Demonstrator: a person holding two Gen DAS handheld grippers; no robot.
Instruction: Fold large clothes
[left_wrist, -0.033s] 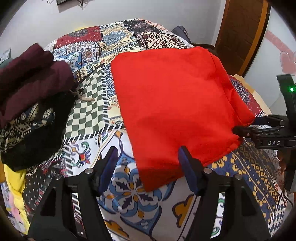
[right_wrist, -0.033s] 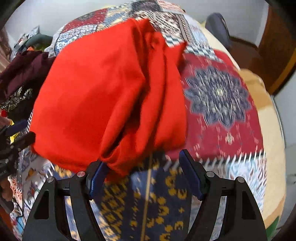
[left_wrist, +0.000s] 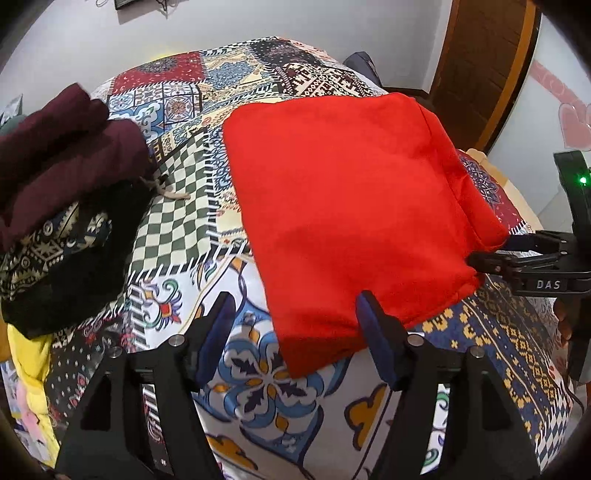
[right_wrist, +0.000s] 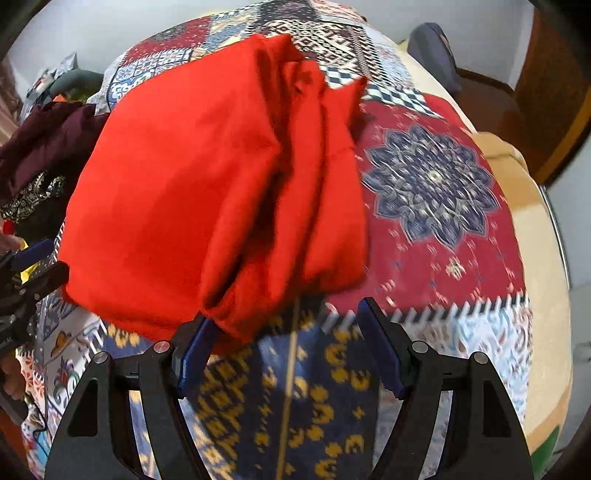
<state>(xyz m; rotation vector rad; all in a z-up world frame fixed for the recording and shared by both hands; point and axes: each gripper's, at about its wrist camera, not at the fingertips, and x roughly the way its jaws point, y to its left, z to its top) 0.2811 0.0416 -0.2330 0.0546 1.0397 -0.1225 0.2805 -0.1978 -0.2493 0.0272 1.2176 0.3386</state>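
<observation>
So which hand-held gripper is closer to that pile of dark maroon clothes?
The left hand-held gripper: the maroon pile lies just off its left side. The right hand-held gripper is across the folded red garment from it.

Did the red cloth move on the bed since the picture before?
No. The red cloth lies at the same spot against the green checkered patch of the bedspread.

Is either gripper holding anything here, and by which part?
Nothing is held. The red garment lies folded on the bed; left gripper jaws are opening, right gripper open.
</observation>
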